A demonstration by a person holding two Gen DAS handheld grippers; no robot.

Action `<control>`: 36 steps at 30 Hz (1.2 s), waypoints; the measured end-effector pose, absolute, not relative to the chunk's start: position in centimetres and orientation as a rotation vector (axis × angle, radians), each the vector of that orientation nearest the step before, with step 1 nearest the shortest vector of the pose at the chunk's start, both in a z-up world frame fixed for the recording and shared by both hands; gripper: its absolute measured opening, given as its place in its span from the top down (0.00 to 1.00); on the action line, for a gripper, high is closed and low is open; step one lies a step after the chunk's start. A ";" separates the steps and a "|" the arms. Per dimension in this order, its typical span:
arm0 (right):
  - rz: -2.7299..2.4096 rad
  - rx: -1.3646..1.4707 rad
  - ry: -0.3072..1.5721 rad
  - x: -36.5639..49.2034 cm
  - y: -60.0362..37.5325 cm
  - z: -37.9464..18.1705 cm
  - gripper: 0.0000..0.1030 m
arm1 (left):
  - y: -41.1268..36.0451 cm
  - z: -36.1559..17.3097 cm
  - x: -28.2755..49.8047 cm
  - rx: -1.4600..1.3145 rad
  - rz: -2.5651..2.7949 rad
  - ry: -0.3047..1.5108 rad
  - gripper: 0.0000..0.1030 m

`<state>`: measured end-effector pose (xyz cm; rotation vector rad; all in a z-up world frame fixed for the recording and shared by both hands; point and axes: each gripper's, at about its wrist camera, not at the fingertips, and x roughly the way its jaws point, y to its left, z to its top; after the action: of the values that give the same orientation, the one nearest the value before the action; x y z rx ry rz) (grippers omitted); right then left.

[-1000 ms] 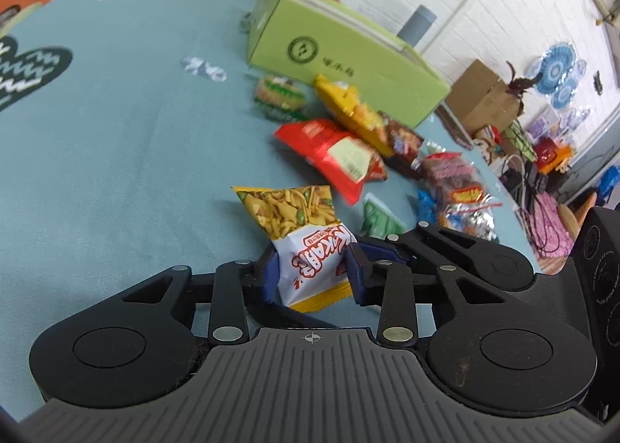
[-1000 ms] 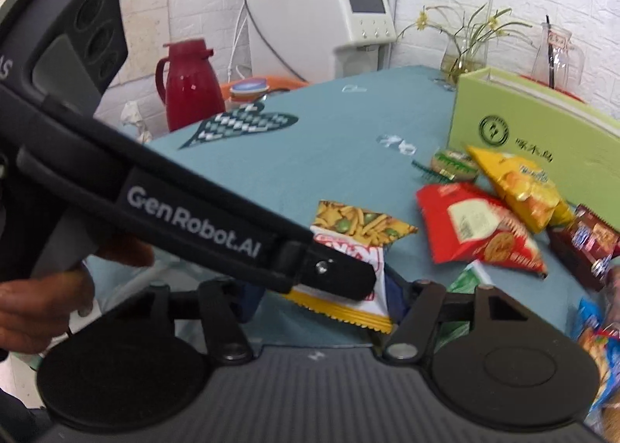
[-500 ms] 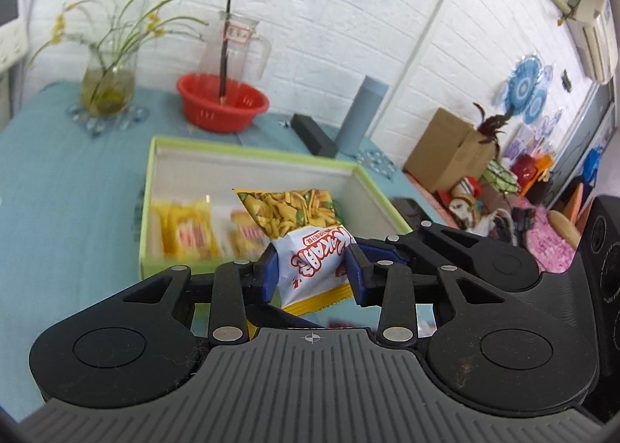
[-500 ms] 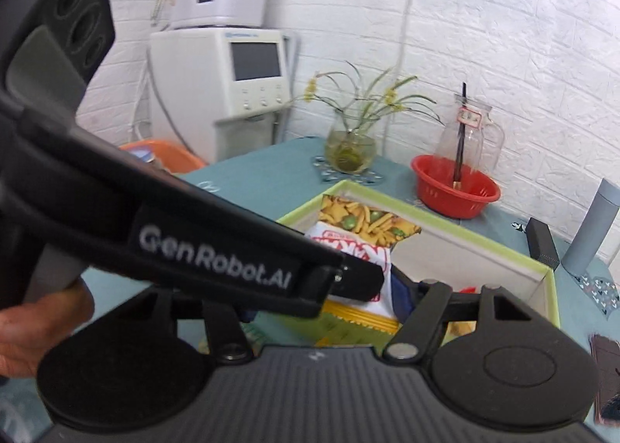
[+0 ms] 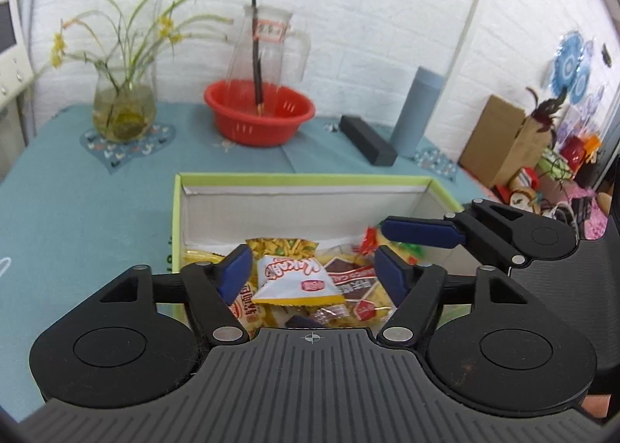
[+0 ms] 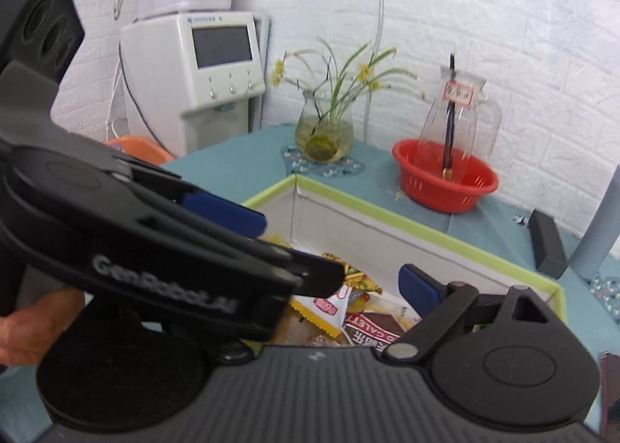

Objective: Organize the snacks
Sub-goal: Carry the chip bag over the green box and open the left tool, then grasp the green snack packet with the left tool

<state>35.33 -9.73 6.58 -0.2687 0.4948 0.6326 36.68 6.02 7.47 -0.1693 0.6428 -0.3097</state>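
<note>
— Left gripper (image 5: 310,268), condition?

— Jaws spread, and they have just been opening. The white snack bag (image 5: 296,276) sits between the blue pads, clear of both, and lies on the other packets inside the green-rimmed box (image 5: 176,218).

— Right gripper (image 6: 372,280)?

— Also spread, jaws just opened, nothing pinched. It hangs over the same box, just beside the left one; the same bag (image 6: 329,307) lies below it on a brown packet (image 6: 372,330).

— Surroundings, largest first?

— Teal table (image 5: 77,218) under the box. Behind the box: red basin (image 5: 259,115) holding a glass pitcher (image 5: 267,55); flower vase (image 5: 124,109) left of the basin; black case (image 5: 368,140) to its right.
</note>
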 end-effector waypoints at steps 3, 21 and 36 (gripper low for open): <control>0.620 -0.277 0.444 31.5 -11.0 7.9 0.10 | 5.8 9.0 32.9 -0.167 -0.333 0.593 0.35; 0.737 -0.059 0.700 11.1 -13.6 -2.2 0.10 | 6.4 0.1 13.5 -0.334 -0.354 0.833 0.37; 0.824 -0.259 0.667 12.2 -7.4 -3.0 0.10 | 8.2 -0.8 11.2 -0.352 -0.351 0.850 0.75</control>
<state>12.19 -7.42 -2.99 -0.2593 0.6674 0.8237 11.17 8.22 -0.77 -0.3521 0.8496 -0.3505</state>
